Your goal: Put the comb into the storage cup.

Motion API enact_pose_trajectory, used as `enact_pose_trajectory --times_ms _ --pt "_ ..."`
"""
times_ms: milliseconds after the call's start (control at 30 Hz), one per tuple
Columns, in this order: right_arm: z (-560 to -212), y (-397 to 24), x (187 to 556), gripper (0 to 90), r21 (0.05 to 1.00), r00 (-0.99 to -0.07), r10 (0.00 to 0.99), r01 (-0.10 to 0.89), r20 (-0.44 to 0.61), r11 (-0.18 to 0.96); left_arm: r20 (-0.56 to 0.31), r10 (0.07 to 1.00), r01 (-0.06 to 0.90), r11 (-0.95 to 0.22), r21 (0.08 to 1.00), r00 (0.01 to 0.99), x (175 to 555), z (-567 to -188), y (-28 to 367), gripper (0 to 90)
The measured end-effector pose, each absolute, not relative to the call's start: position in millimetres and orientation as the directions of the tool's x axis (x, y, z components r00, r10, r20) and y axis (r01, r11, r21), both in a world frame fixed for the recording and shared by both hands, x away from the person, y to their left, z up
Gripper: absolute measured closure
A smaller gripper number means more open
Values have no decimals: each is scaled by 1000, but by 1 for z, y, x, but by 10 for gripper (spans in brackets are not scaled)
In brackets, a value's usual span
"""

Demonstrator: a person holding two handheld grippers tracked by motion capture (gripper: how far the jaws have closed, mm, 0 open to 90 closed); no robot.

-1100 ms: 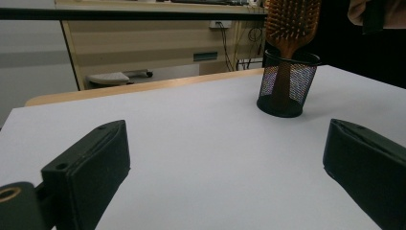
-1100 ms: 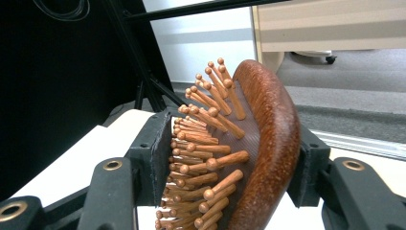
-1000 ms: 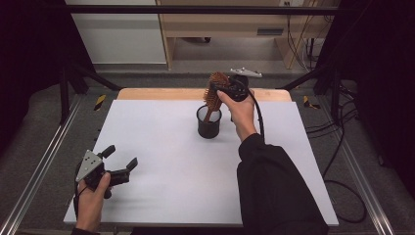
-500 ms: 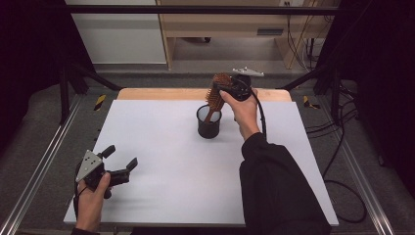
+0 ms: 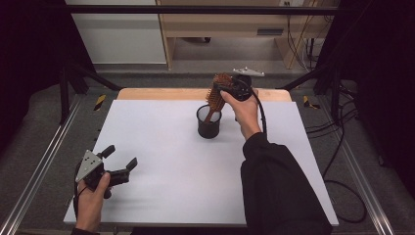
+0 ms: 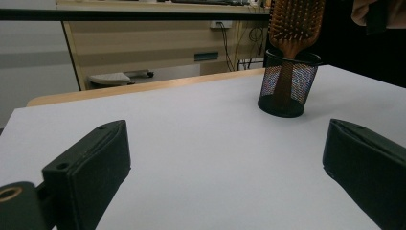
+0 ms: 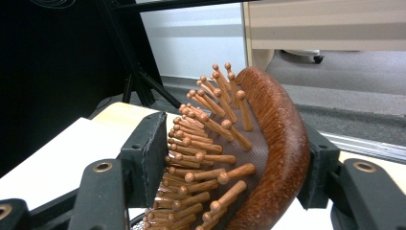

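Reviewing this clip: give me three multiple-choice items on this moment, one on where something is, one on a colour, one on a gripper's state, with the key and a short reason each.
1. Where is the hairbrush's handle?
A. Flat on the white table
B. Down inside the mesh cup
C. On the floor beside the table

2. What colour is the mesh cup?
A. Black
B. White
C. Red

3. How is the left gripper?
A. Shut on the brush
B. Shut on the cup
C. Open, holding nothing

Key: 1 B, the left gripper view shows the handle through the mesh, with the brush head above the rim. 2 A, the cup is dark in the high view and in the left gripper view. 3 C, its fingers stand wide apart over bare table, while the right gripper is the one shut on the brush head.
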State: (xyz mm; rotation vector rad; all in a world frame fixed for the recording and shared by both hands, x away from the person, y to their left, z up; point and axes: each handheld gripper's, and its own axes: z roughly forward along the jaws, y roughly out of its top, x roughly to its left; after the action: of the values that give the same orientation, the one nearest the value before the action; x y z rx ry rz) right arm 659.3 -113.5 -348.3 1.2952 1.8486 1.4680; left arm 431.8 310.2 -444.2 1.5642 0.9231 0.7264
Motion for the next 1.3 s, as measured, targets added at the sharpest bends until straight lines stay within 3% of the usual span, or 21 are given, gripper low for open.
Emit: enact_pose_trajectory --times_ms 700,1300 --pt "-350 -116 659 348 921 -466 868 389 172 26 -29 863 177 -71 982 505 432 -445 310 26" --pt "-354 -126 659 268 908 -453 871 419 188 22 -31 862 180 -71 981 507 432 -445 309 26"
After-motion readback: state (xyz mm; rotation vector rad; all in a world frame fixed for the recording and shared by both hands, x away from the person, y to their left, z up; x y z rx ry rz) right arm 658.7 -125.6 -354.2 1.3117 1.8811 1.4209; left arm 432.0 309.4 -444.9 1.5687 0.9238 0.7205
